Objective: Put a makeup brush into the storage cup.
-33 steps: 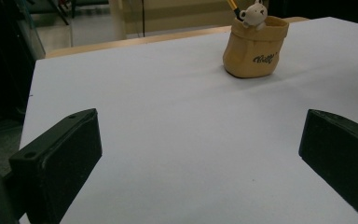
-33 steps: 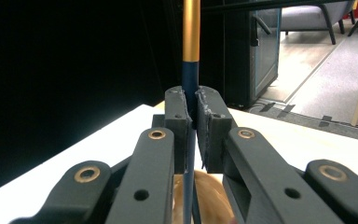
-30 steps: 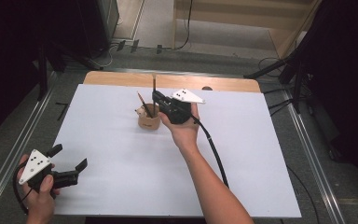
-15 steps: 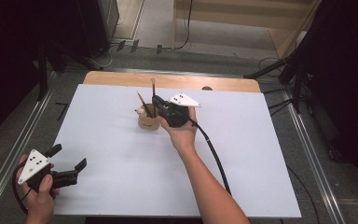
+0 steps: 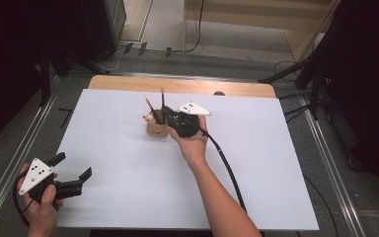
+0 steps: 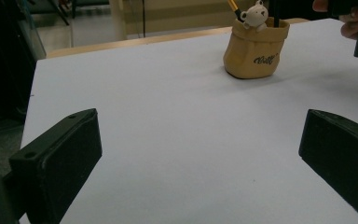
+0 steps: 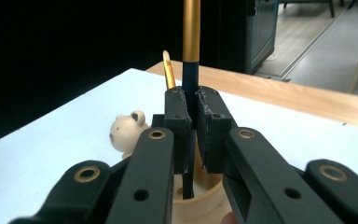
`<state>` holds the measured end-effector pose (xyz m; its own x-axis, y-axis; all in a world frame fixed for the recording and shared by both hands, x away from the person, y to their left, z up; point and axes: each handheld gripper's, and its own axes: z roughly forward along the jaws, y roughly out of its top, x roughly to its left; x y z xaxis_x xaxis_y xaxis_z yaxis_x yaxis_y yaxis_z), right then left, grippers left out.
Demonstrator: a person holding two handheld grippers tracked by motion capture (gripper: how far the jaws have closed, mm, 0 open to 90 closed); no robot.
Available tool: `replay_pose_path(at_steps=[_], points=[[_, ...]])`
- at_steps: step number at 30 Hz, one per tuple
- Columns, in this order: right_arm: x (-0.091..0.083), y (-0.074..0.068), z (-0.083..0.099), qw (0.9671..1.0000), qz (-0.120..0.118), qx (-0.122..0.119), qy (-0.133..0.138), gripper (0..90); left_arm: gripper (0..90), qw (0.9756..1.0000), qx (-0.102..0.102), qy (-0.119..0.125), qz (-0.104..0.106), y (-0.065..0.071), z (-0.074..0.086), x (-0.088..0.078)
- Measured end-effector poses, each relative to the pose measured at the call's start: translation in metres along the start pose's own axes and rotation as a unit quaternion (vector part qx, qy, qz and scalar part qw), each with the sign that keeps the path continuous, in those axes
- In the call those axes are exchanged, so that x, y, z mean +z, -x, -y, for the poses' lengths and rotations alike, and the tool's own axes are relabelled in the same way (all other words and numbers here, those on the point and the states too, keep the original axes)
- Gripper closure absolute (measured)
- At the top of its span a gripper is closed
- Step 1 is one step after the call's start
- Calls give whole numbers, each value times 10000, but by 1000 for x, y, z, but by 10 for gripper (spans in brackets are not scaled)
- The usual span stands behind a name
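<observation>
Right claw (image 7: 191,122) clamps the thin, stiff, light black-and-gold pen (image 7: 190,56) mid-shaft above the tan bear-trimmed pouch holder (image 5: 156,127) near the desk's far edge; left claw (image 5: 70,172) gapes, empty

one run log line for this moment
right gripper: shut on dark pen, upright over pen holder | left gripper: open, holding nothing, near table edge

Right gripper (image 5: 169,114) at pen holder (image 5: 156,127); left gripper (image 5: 71,174) apart.
</observation>
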<state>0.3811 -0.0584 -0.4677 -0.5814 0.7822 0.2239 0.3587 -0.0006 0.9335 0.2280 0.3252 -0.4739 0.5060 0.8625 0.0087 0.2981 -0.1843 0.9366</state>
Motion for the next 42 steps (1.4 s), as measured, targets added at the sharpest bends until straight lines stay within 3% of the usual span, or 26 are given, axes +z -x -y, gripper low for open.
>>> replay_pose_path(at_steps=[7,9,11,14,16,20,27,42], points=[[0,2,4,9998,-67,135,-136,842,0,10000,-4,3,2,0,0,0],[-2,2,3,9995,-181,183,-172,809,0,10000,2,1,3,0,0,0],[-4,2,0,9992,-252,275,-158,462,0,10000,-3,6,0,0,0,0],[-6,3,-3,9982,-239,467,-282,148,0,10000,-3,9,-2,0,0,0],[-6,5,-3,9974,-174,543,-435,7,0,10000,-1,11,-2,0,0,0],[-13,7,-4,9983,-222,312,-448,0,0,10000,1,7,2,0,0,0],[-24,3,-5,9990,-93,-114,-421,0,0,10000,-32,4,-18,0,-1,1],[-49,10,1,9993,-11,-42,-377,0,0,10000,-11,23,-36,2,0,4]])
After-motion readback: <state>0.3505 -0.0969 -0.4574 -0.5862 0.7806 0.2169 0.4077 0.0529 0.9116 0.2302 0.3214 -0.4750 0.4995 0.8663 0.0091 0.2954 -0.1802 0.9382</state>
